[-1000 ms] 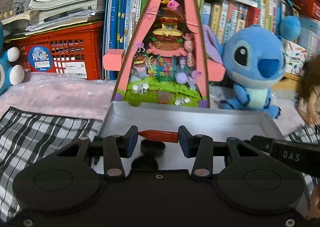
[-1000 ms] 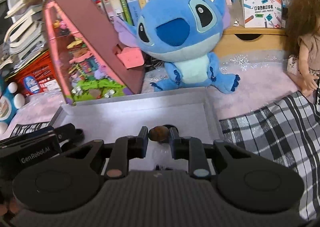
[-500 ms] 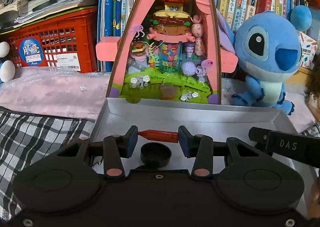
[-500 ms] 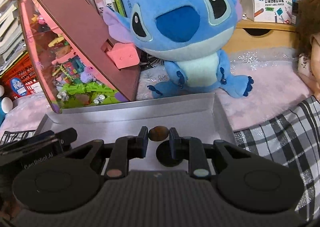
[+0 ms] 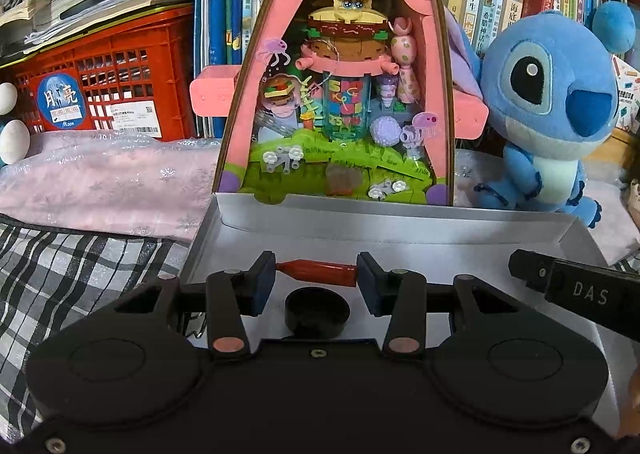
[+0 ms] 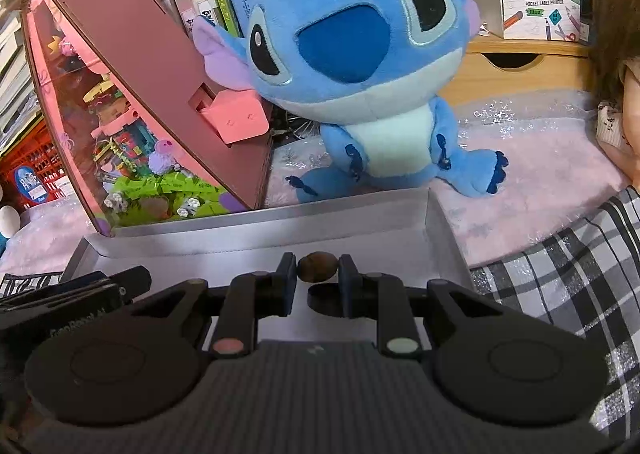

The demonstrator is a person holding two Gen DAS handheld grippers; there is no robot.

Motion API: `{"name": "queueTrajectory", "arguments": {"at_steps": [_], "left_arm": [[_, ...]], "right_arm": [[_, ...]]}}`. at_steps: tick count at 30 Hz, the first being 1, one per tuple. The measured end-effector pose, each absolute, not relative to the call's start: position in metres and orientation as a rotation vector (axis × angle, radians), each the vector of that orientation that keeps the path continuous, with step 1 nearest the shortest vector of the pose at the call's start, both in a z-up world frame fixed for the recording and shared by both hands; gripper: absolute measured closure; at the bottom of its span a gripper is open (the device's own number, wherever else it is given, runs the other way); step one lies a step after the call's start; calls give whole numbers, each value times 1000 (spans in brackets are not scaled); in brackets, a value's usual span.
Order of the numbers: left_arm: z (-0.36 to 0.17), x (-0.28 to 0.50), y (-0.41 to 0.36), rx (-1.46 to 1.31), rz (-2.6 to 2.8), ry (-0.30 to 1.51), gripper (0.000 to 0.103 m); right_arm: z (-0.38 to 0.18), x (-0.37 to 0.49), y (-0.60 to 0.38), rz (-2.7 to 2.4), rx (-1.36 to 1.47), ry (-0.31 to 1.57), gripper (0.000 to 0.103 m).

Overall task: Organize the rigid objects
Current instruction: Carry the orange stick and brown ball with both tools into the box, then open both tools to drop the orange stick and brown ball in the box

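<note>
My left gripper (image 5: pixel 316 274) is shut on a small red tapered stick (image 5: pixel 320 271), held crosswise over a shallow grey tray (image 5: pixel 400 226). A black round lid (image 5: pixel 317 308) lies in the tray just under it. My right gripper (image 6: pixel 318 272) is shut on a small brown oval nut-like piece (image 6: pixel 318 271), also over the grey tray (image 6: pixel 360 220). The black lid (image 6: pixel 325 296) sits below its fingertips. The right gripper's body (image 5: pixel 576 290) shows at the right of the left wrist view; the left gripper's body (image 6: pixel 76 290) shows at the left of the right wrist view.
Behind the tray stand a pink triangular block-model display (image 5: pixel 340 94) and a blue Stitch plush (image 5: pixel 552 110). A red crate (image 5: pixel 108 86), books and a pink cloth (image 5: pixel 100 182) lie at the left. Checked fabric (image 6: pixel 572 274) and a doll (image 6: pixel 620 74) are at the right.
Both grippers have moved forward over the tray toward the pink display and plush, each still holding its piece. The black lid now shows fully below the fingertips.
</note>
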State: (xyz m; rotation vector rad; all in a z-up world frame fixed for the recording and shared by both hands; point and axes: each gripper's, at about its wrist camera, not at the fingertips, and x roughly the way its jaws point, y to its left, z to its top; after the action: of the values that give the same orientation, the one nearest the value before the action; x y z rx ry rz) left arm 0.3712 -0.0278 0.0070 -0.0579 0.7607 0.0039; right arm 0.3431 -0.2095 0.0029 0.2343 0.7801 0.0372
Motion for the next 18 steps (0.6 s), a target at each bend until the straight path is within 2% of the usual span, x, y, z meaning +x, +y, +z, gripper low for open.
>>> {"name": "queueTrajectory", "arguments": {"at_steps": [1, 6, 8, 12, 13, 18], "left_arm": [[7, 371, -28, -56, 5, 759, 60], [9, 367, -30, -68, -22, 756, 41], [12, 363, -32, -68, -35, 750, 34], [18, 353, -36, -47, -38, 741, 18], [20, 350, -36, -41, -34, 736, 17], [31, 334, -30, -40, -27, 727, 16]], "right_arm": [[3, 343, -210, 39, 233, 780, 76], [5, 339, -213, 43, 259, 773, 70], [7, 336, -214, 47, 261, 770, 55], [13, 329, -215, 52, 255, 767, 45], [15, 327, -216, 54, 261, 763, 40], [29, 313, -219, 59, 252, 738, 31]]}}
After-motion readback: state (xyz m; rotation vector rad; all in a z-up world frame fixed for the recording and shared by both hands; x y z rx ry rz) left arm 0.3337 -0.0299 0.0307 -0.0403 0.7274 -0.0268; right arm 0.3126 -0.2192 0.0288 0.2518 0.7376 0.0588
